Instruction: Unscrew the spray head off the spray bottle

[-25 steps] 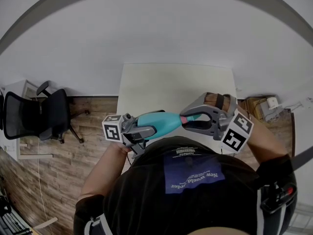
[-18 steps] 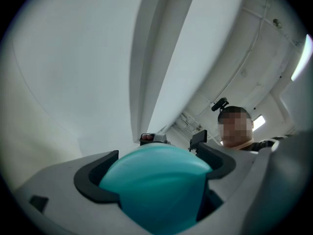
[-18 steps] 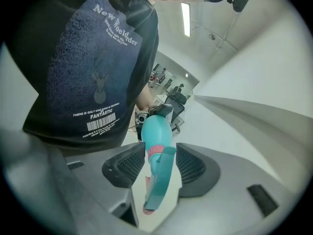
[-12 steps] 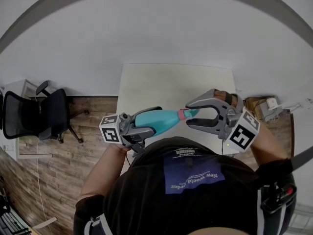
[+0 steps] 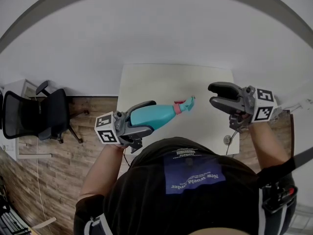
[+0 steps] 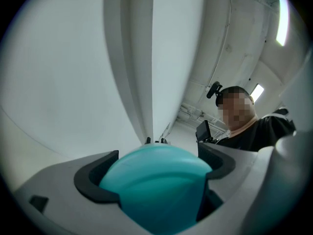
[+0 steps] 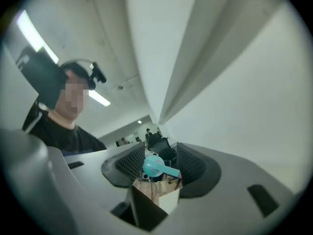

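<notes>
holds the teal spray bottle (image 5: pixel 166 114) by its body in the left gripper (image 5: pixel 149 116), clamped tight round it, above the white table (image 5: pixel 161 82). spray head (image 5: pixel 185 104) on, pointing toward the right gripper (image 5: pixel 212 95): jaws just been opening, now wide, empty, well apart from it.

Spray bottle (image 5: pixel 154 115) — smooth plastic, slight sheen; floor (image 5: pixel 88 106) — wood planks, matt.

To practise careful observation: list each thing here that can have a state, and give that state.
spray bottle: clamped at its base, lying sideways in the air.
spray head: still on the bottle.
left gripper: shut on the spray bottle.
right gripper: jaws have just been opening, empty, apart from the spray head.
</notes>
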